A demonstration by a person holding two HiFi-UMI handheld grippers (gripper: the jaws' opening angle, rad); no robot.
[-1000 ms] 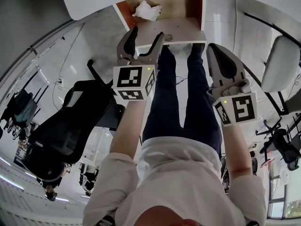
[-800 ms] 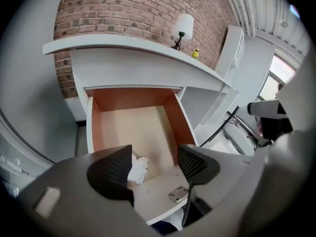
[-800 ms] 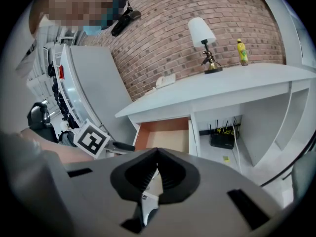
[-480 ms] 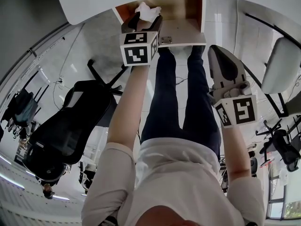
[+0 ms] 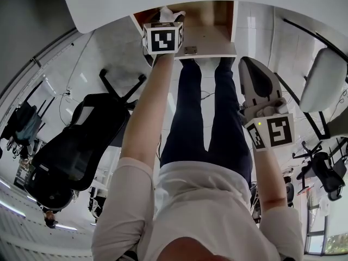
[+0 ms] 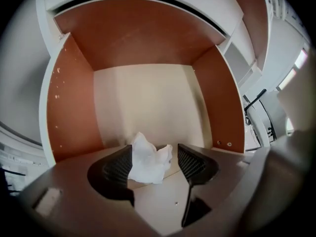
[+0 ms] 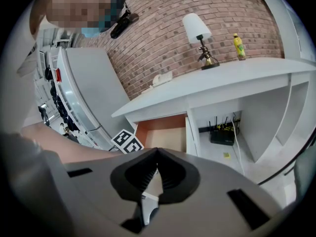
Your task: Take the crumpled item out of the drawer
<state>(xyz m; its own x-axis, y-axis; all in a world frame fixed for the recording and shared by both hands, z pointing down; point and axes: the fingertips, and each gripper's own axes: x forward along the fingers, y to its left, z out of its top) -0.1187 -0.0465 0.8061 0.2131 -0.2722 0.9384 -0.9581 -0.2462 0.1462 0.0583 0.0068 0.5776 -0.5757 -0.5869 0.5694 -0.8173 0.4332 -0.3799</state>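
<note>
The white surface runs along a brick wall, and just under its front edge the drawer stands pulled open, with brown side walls and a pale floor. In the head view a black office chair sits on the floor well to the person's left.

The person stands facing the drawer. The left arm is stretched almost straight, forward and up to the drawer, so that the marker cube sits at the drawer's front edge and the left tongs reach inside, low over the drawer floor. Its 2 jaws stand apart, 1 on each side of the crumpled paper. The left jaw lies against the paper's flank; the right jaw is close to its other edge, and I cannot tell whether it touches. The paper is not pinched.

The right arm is bent and held back beside the right leg, well apart from the drawer. The right tongs point forward with their jaws closed together and nothing between them.

The crumpled paper, white and loosely balled, rests on the drawer floor near the front and toward the left wall.

On the surface stand a small lamp with a white shade and a yellow bottle.
</note>
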